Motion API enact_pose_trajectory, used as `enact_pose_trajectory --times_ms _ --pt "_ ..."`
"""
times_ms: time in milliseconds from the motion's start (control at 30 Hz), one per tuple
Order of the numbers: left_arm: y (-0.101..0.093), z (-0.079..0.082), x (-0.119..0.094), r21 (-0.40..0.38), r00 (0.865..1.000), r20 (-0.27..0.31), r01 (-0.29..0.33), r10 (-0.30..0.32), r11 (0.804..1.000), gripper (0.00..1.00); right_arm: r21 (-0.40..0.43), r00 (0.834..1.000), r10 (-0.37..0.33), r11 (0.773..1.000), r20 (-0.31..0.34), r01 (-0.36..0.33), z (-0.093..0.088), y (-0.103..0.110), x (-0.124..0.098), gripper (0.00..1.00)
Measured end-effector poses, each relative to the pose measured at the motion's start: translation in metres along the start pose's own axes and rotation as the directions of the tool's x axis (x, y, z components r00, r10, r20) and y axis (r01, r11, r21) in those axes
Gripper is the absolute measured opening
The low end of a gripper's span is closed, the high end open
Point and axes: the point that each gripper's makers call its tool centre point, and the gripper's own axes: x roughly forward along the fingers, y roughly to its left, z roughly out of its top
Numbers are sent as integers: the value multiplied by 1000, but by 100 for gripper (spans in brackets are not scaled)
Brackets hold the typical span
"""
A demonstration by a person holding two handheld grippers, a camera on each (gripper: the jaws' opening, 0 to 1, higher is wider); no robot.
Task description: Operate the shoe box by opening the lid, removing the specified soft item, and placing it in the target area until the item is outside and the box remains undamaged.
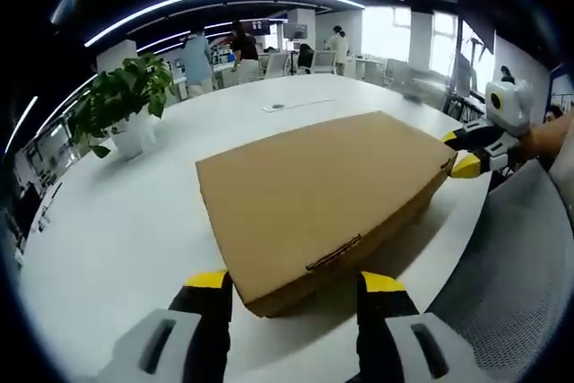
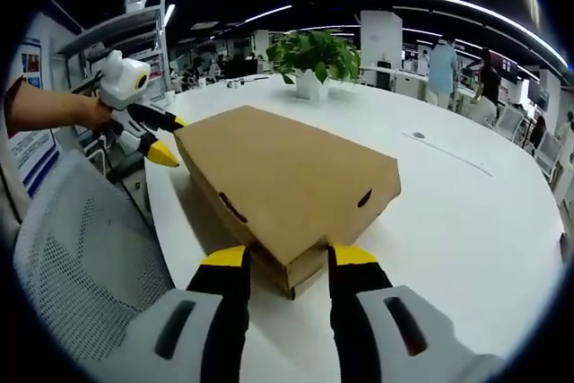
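Observation:
A closed brown cardboard shoe box (image 1: pixel 323 195) lies on the white table (image 1: pixel 126 230), its lid down and a tab slot on the near side. My left gripper (image 1: pixel 294 282) is open, with its yellow-tipped jaws on either side of the box's near corner. At the box's far right corner the right gripper (image 1: pixel 459 152) shows, held by a hand. In the right gripper view the box (image 2: pixel 287 177) fills the middle. My right gripper (image 2: pixel 289 257) is open around its near corner, and the left gripper (image 2: pixel 170 139) stands at the far left corner. The box's contents are hidden.
A potted plant (image 1: pixel 126 100) in a white pot stands on the table beyond the box, also visible as the plant (image 2: pixel 314 60). A grey mesh chair (image 2: pixel 81 248) sits at the table's edge beside the box. People (image 1: pixel 197 60) and desks are far behind.

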Motion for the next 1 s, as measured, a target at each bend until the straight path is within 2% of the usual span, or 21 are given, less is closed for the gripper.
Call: enact_pose_trajectory --times_ms 267,567,1000 --pt "-3 5 -7 11 1000 -4 16 -16 1000 59 1 1000 13 1000 12 -13 6 3 -6 32" --pt "-6 11 -15 36 999 -26 45 -44 998 63 -35 999 34 999 22 -33 16 9 -14 37" --pt "-4 29 -30 43 998 -2 60 -60 997 64 -68 999 45 997 28 -44 35 10 -23 38"
